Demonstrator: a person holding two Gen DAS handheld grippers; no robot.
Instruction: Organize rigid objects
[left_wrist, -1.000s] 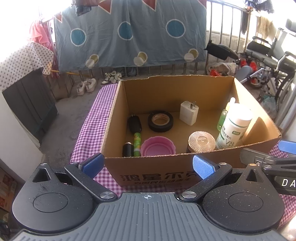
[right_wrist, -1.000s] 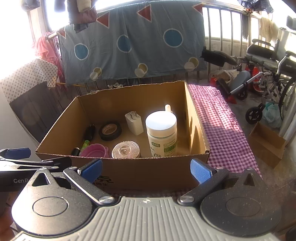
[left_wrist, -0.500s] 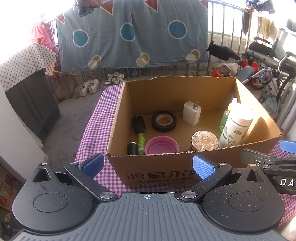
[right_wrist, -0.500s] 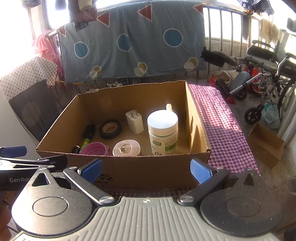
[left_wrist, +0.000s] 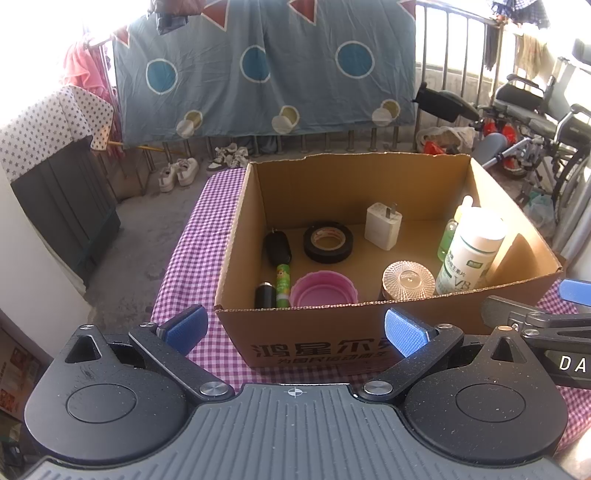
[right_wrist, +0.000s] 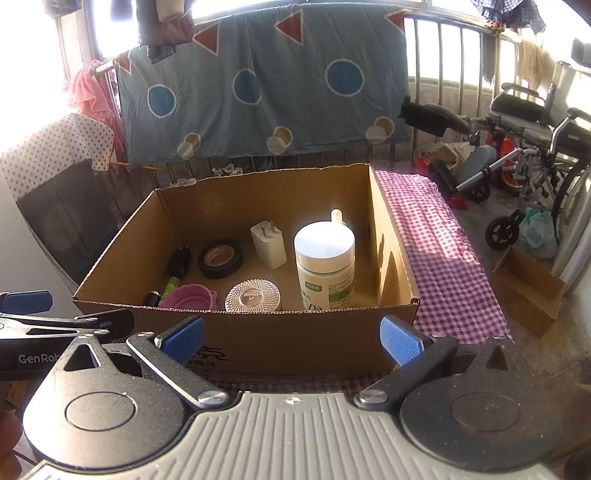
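An open cardboard box (left_wrist: 369, 181) (right_wrist: 258, 192) stands on a purple checked tablecloth (left_wrist: 192, 236). Inside lie a black tape roll (left_wrist: 328, 242) (right_wrist: 220, 258), a white charger plug (left_wrist: 383, 226) (right_wrist: 269, 243), a white pill bottle (left_wrist: 471, 251) (right_wrist: 325, 266), a small green bottle (left_wrist: 447, 240), a ribbed glass lid (left_wrist: 408, 278) (right_wrist: 253, 295), a pink lid (left_wrist: 323, 290) (right_wrist: 190, 297), a green tube (left_wrist: 283, 284) and two black items (left_wrist: 277, 247). My left gripper (left_wrist: 295, 328) and right gripper (right_wrist: 291, 338) both stand open and empty in front of the box's near wall.
A blue patterned quilt (left_wrist: 266, 70) hangs on railings behind. Shoes (left_wrist: 179, 173) lie on the floor at left, beside a dark cabinet (left_wrist: 62, 199). A wheelchair (right_wrist: 535, 140) and a small cardboard box (right_wrist: 526, 291) stand on the right. The cloth runs on to the right of the box (right_wrist: 439, 258).
Both grippers have drawn back a little from the box, so it looks smaller; the left view has shifted so the box sits further right. Both stay open and empty.
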